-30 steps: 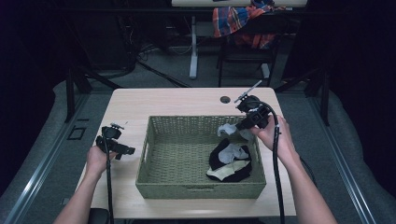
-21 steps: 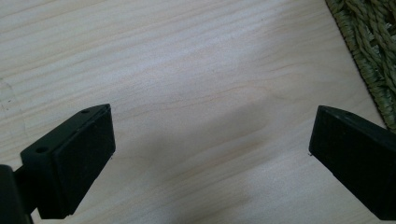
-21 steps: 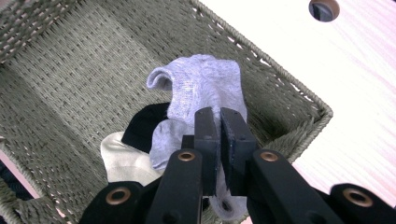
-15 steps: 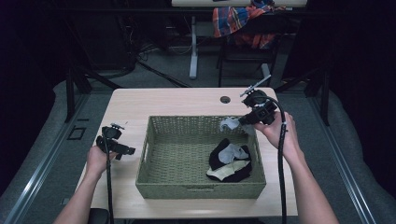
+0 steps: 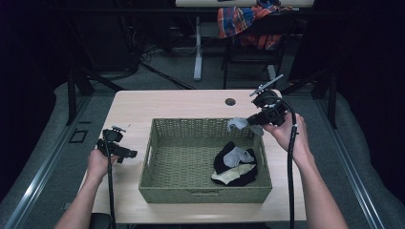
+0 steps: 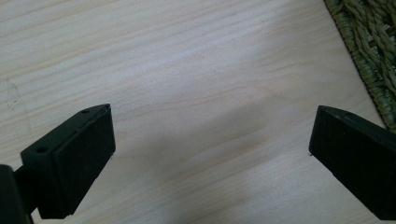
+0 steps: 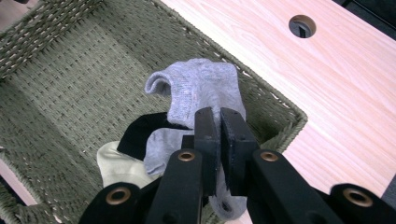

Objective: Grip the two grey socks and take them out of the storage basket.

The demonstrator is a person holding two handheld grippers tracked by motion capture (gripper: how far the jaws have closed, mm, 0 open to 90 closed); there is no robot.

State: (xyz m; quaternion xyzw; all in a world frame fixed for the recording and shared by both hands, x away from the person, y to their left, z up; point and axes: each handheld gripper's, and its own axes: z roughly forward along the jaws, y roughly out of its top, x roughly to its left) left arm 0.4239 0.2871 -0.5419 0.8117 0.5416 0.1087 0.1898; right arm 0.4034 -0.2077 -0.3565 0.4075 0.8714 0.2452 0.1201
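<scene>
Socks number four: one grey sock (image 7: pixel 201 88) lifted, three in basket (image 5: pixel 157 157).

The left gripper (image 5: pixel 114 145) is held low in the left hand (image 5: pixel 98 162), its jaws spread wide apart; the right gripper (image 5: pixel 260 117) is raised in the right hand (image 5: pixel 286 133), jaws pressed together and pointing left; both forearms reach forward, well apart.

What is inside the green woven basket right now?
Inside the basket, a heap of socks lies: black, grey and cream. Whatever lies beneath them is covered. The right claw holds a grey sock above the rim.
</scene>
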